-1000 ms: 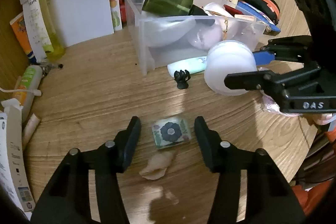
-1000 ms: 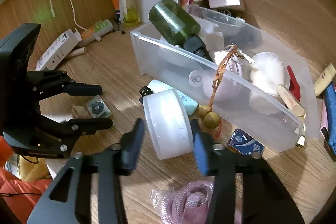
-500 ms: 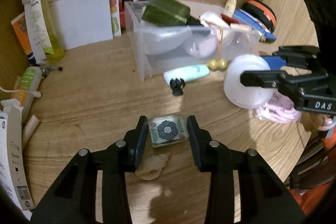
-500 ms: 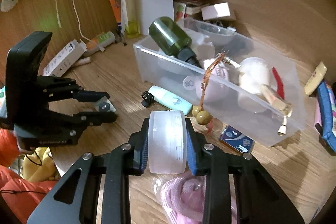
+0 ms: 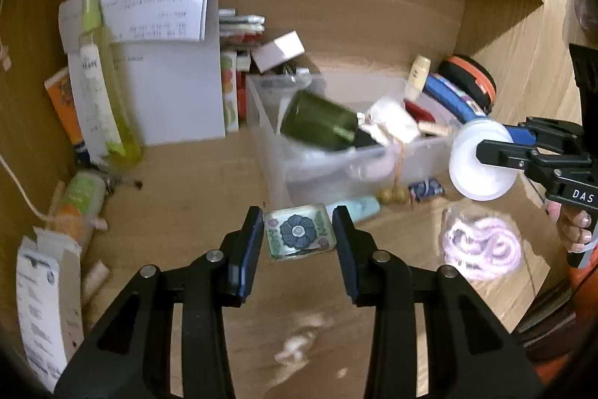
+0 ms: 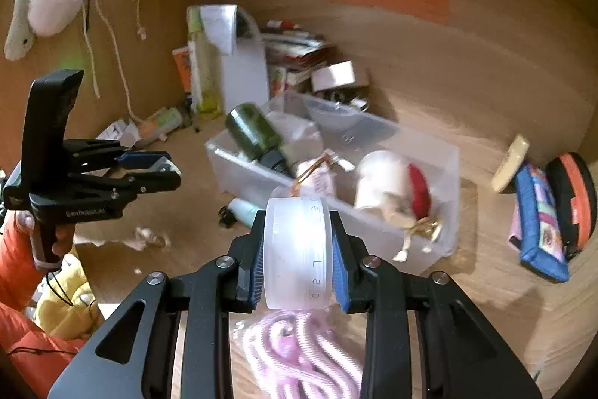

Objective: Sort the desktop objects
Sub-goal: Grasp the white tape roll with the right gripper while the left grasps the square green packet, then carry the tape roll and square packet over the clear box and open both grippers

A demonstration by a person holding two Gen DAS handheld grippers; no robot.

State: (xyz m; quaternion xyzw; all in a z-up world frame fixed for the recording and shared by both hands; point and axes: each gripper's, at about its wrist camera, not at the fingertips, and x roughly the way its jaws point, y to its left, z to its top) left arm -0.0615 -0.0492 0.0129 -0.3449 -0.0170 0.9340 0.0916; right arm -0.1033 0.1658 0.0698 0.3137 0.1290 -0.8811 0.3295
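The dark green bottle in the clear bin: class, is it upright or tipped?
Tipped. The green bottle lies slanted across the clear bin, its black cap end lower.

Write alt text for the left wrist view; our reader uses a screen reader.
The left hand-held gripper grips a floral tile above a cluttered wooden desk. At right, the right hand-held gripper holds a white jar near a clear bin.

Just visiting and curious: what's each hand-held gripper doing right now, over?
Left hand-held gripper shut on flower-print tile. Right hand-held gripper shut on white jar. Both lifted. Clear bin ahead, crowded: green bottle inside.
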